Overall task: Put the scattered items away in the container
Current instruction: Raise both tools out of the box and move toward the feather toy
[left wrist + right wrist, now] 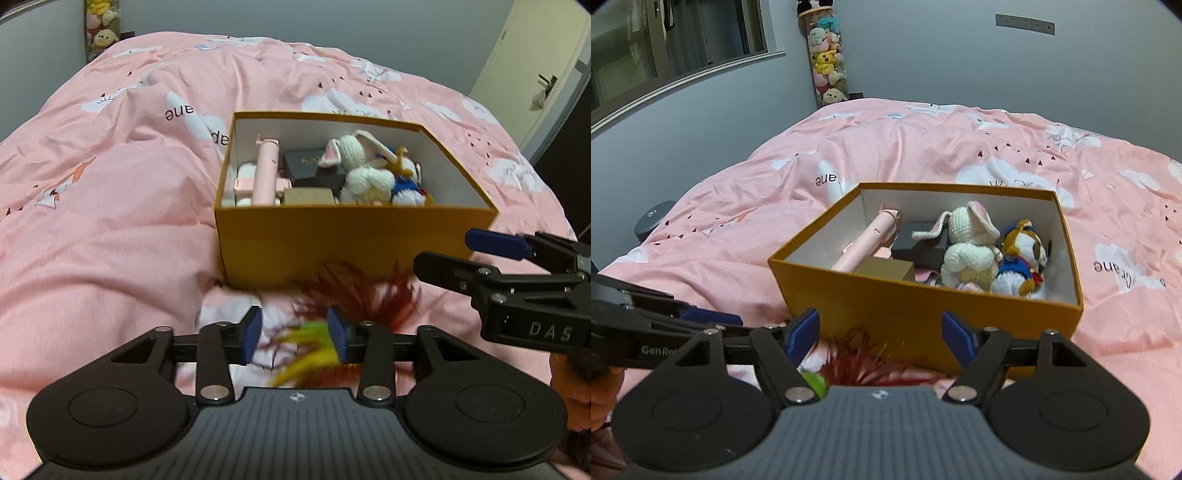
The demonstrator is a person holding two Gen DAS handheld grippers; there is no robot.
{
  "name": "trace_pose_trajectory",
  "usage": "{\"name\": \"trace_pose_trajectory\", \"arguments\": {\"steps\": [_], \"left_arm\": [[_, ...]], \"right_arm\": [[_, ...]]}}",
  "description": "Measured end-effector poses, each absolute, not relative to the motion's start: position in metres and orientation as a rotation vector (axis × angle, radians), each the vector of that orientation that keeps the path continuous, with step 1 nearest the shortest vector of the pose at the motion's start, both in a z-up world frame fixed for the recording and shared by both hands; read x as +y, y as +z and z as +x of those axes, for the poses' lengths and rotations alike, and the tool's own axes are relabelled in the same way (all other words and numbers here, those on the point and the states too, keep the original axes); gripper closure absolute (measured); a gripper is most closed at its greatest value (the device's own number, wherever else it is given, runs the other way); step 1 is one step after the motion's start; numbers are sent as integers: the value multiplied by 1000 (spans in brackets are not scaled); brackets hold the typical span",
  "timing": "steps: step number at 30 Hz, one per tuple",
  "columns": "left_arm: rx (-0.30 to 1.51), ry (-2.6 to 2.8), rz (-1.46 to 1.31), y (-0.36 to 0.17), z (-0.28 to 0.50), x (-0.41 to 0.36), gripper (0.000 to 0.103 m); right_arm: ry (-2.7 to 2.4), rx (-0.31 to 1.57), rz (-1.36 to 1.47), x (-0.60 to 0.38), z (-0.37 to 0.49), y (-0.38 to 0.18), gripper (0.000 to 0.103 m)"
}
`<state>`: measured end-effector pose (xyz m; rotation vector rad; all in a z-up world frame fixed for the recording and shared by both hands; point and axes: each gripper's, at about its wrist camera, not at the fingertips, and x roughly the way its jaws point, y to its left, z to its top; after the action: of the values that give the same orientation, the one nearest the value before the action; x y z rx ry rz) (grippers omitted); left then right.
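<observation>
Low in the frame, the feather toy [332,314] lies between the spread left gripper [294,336]; the right gripper [880,334], also spread, hovers before the orange box [923,314].

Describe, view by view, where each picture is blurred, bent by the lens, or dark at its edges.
Left wrist view: the feather toy between the left hand-held gripper's fingers is smeared by motion, while the orange box is fairly sharp; corners are dark. Right wrist view: the window frame curves from fisheye distortion, the feathers look soft, and the corners darken.
</observation>
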<state>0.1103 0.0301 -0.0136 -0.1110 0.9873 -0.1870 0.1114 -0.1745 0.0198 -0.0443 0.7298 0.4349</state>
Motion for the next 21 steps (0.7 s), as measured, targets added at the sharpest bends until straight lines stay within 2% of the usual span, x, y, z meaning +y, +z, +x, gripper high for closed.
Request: {"name": "trace_pose_trajectory", "arguments": {"steps": [3,12,21], "left_arm": [[1011,-194,-84,-19,98,25,53],[1141,-217,-87,-46,76,25,39],[1258,-253,-128,-73,71,26,32]], "right_arm": [[444,750,-52,-177,101,16,23],[437,890,-100,-178,77,-11,23],[436,1051,-72,-180,74,-39,23]]}}
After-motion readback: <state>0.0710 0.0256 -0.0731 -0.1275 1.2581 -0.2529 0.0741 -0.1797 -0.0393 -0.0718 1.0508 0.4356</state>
